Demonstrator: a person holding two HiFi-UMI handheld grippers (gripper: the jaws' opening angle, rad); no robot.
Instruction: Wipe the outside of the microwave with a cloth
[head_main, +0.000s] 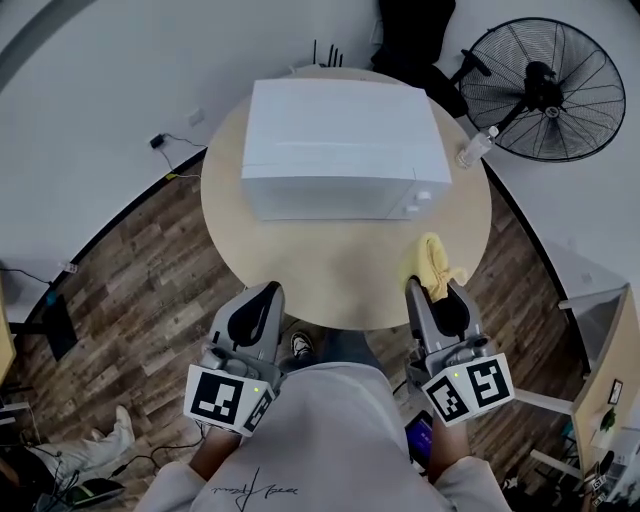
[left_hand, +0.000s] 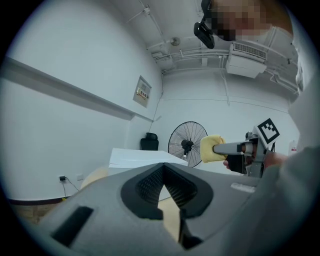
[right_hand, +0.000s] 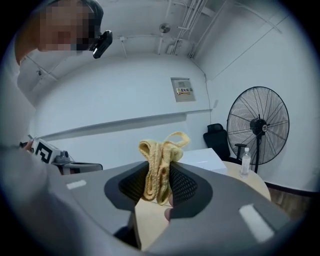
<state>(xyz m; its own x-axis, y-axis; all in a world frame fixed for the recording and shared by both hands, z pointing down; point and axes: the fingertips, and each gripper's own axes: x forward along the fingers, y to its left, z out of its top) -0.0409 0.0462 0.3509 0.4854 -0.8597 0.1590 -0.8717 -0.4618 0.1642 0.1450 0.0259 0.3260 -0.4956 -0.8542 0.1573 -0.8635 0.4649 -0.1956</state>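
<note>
From the head view, the white microwave (head_main: 345, 150) sits mid-counter (head_main: 270, 255), with bare room in front and a bottle (head_main: 478, 148) near its right edge. In the left gripper view, the left gripper (left_hand: 162, 172) seems closed and empty. In the right gripper view, the right gripper (right_hand: 157, 175) pinches the yellow cloth (right_hand: 160, 150), which looks soft, limp and light, bunched mid-fold.

Bright even light, strong fisheye edge distortion.
</note>
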